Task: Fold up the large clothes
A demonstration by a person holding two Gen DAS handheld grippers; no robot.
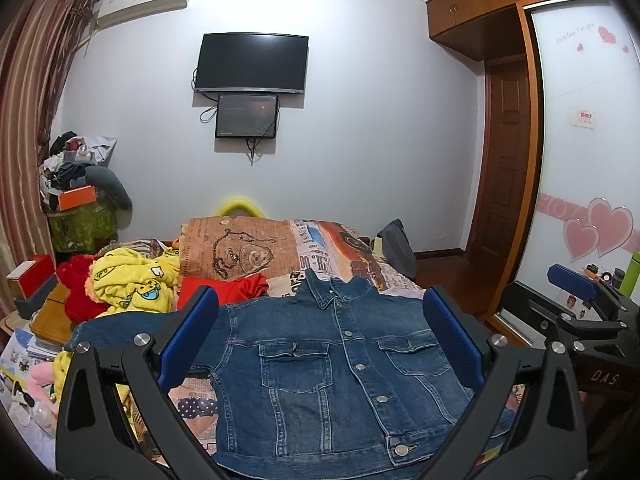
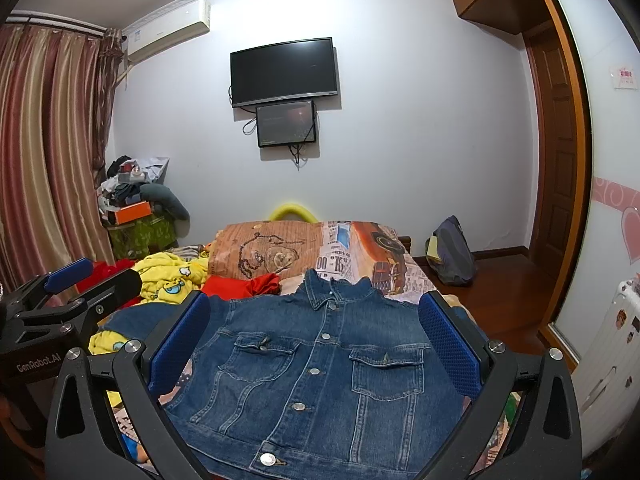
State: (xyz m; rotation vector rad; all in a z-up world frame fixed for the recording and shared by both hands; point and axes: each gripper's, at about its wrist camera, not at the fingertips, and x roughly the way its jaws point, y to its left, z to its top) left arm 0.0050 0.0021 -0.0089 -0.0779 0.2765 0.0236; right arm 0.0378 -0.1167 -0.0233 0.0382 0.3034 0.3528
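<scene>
Denim jacket (image 1: 328, 376) lies flat, front up and buttoned, on the bed (image 1: 332, 248) — left gripper (image 1: 320, 340) and right gripper (image 2: 316, 344) both spread wide above it, holding nothing.

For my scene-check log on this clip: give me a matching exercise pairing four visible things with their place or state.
Things:
1. denim jacket
2. red garment
3. television
4. left gripper

Place or state:
A. mounted on the wall
B. open, holding nothing
C. spread flat and buttoned on the bed
D. crumpled just beyond the jacket's shoulder

Pairs: 1-C, 2-D, 3-A, 4-B
</scene>
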